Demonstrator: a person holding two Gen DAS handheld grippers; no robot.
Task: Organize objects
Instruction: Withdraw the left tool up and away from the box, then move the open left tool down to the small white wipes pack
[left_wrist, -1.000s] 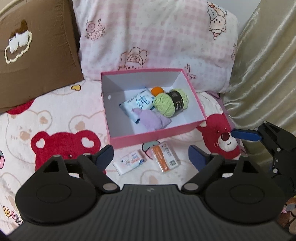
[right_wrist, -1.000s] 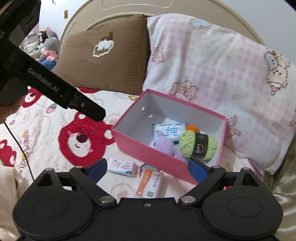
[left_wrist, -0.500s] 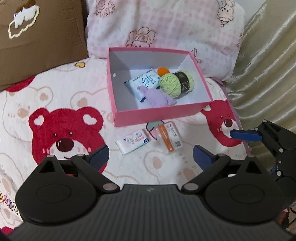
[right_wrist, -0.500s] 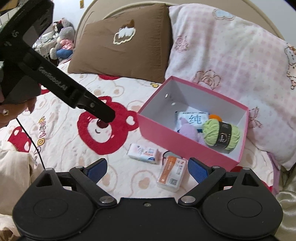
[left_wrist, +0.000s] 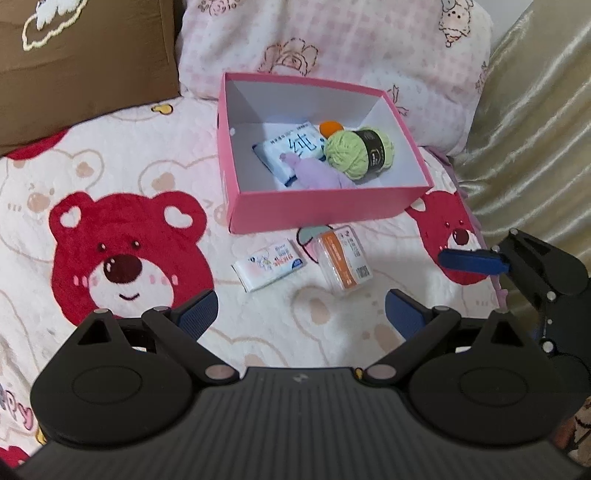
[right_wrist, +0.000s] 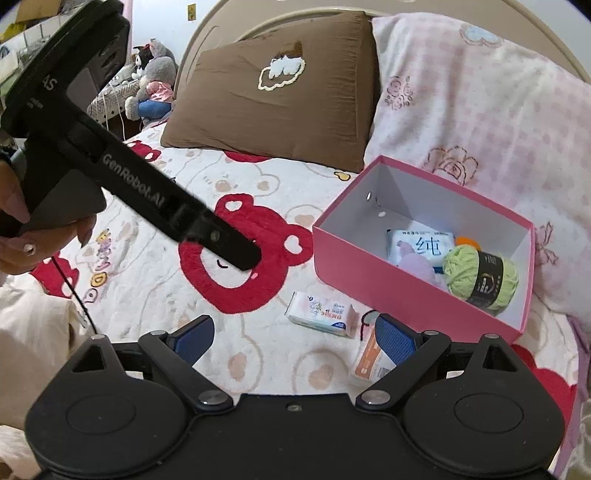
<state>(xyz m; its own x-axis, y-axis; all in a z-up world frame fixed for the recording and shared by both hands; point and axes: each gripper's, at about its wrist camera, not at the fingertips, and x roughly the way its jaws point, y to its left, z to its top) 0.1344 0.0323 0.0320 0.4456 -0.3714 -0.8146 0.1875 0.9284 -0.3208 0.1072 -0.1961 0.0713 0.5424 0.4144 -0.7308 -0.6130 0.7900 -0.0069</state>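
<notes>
Pink cardboard box (left_wrist: 314, 212) at frame centre holds several things; two flat packets (left_wrist: 269, 264) (left_wrist: 344, 260) remain below it; your tools (left_wrist: 301, 308) (right_wrist: 293, 338) are spread, empty.

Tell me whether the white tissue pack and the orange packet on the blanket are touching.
Apart. The left wrist view shows a strip of blanket between the white tissue pack and the orange packet.

in the right wrist view, the right tool's (right_wrist: 293, 338) blue finger (right_wrist: 393, 341) covers much of the orange packet (right_wrist: 365, 363). in the pink box (right_wrist: 388, 273), the orange ball (right_wrist: 466, 240) shows only as a sliver behind the green yarn (right_wrist: 480, 275), and the purple item (right_wrist: 417, 264) is partly hidden by the near wall. print on the white tissue pack (right_wrist: 321, 314) is too small to read. the brown pillow (left_wrist: 74, 62) runs off the left wrist view's edge.
</notes>
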